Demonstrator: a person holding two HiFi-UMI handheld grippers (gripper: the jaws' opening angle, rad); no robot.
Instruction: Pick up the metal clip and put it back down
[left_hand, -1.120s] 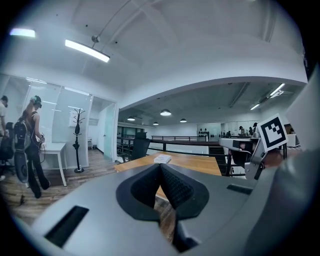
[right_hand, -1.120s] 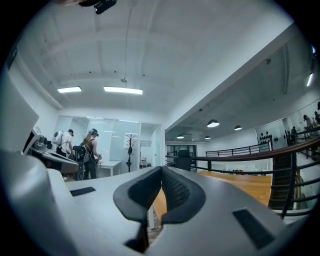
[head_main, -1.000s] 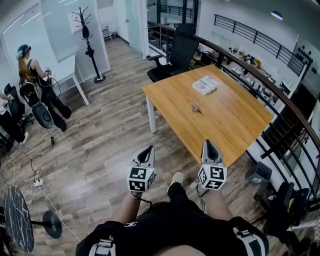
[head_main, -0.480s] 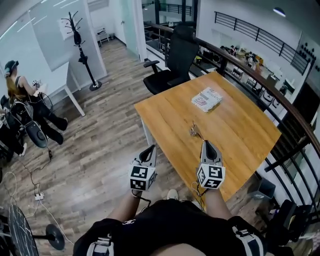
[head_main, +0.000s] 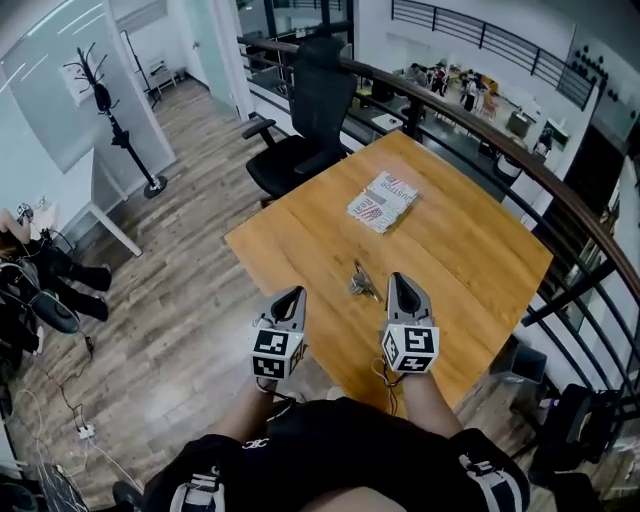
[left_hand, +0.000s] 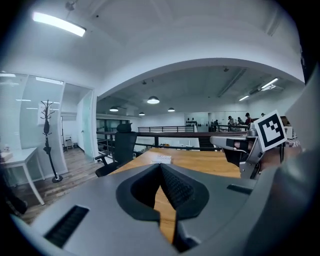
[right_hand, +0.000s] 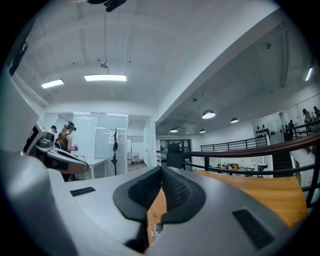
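The metal clip (head_main: 362, 282) is lying on the wooden table (head_main: 470, 260), pretty close to the near edge, and nothing is holding it. In the head view the right gripper (head_main: 398, 279) has its tip just to the right of the clip. Its jaws are pressed together with nothing between them. The right gripper view shows a small metallic bit low down in the gap under the jaws (probably the clip, but it's too small to be sure). The left gripper (head_main: 294, 292) sits further left, about over the table's near edge. Its jaws are closed and empty too, tips meeting. Further back on the table there's a booklet with red print (head_main: 382, 201), well apart from the clip. Past the far corner stands a black office chair (head_main: 300, 130), a dark railing (head_main: 560, 215) runs along the right side, and a coat rack (head_main: 108, 110) is off to the left on the wood floor.
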